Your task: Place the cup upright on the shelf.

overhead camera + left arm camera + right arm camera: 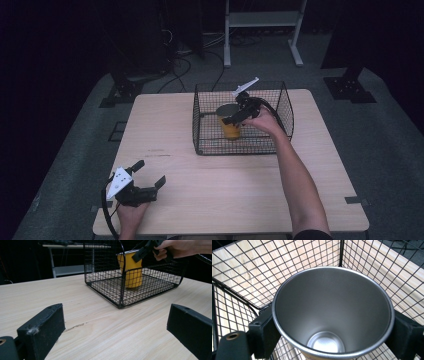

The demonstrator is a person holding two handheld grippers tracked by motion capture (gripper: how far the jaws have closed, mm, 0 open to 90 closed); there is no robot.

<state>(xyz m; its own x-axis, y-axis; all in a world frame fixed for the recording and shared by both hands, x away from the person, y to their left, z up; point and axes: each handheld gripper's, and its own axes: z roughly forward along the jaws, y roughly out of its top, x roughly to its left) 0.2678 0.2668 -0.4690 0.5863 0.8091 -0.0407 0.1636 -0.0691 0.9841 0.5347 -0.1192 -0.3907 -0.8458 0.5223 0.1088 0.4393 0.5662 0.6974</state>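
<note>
A yellow cup (231,131) with a bare metal inside stands in a black wire basket (260,145) at the table's far middle. My right gripper (231,118) reaches into the basket from the right and is shut on the cup (332,315), one jaw on each side just under the rim. In the left gripper view the cup (131,272) leans slightly, and I cannot tell whether its base touches the basket floor (150,287). My left gripper (149,173) rests low near the table's front left, open and holding nothing (115,332).
The wooden table (210,200) stretches bare between the left gripper and the basket. The basket's wire walls (242,272) close in around the cup. Behind the table are cables, dark stands and a white frame (262,20) on the floor.
</note>
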